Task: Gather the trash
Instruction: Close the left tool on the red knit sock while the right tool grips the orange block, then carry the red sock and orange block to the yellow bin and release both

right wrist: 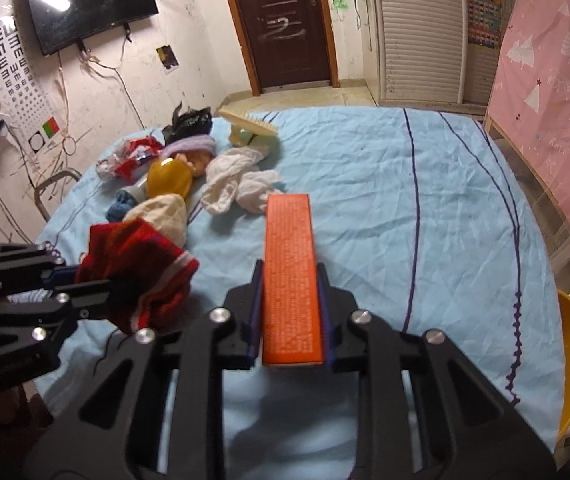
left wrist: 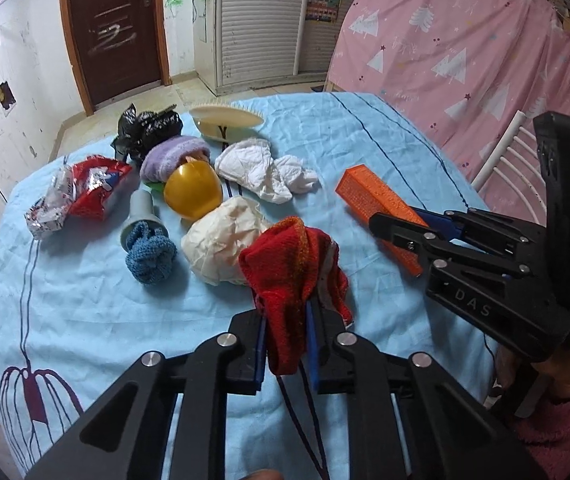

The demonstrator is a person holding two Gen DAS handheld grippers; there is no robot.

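Note:
My left gripper (left wrist: 287,320) is shut on a red cloth (left wrist: 291,264), which bunches up above the pads and hangs between them. From the right wrist view the same red cloth (right wrist: 141,264) sits in the left gripper (right wrist: 89,284) at the left. My right gripper (right wrist: 289,308) is shut on a long orange box (right wrist: 289,264), which points away over the table. The orange box (left wrist: 377,204) and the right gripper (left wrist: 405,236) also show at the right of the left wrist view. A cream crumpled paper (left wrist: 225,236) lies just beyond the red cloth.
On the blue-clothed table (left wrist: 365,140) lie a white crumpled tissue (left wrist: 265,172), a yellow ball (left wrist: 193,192), a blue knitted lump (left wrist: 151,256), a red foil wrapper (left wrist: 89,192), a black bag (left wrist: 149,128), a purple cloth (left wrist: 173,156) and a cream brush (left wrist: 225,120). A pink curtain (left wrist: 465,40) hangs at right.

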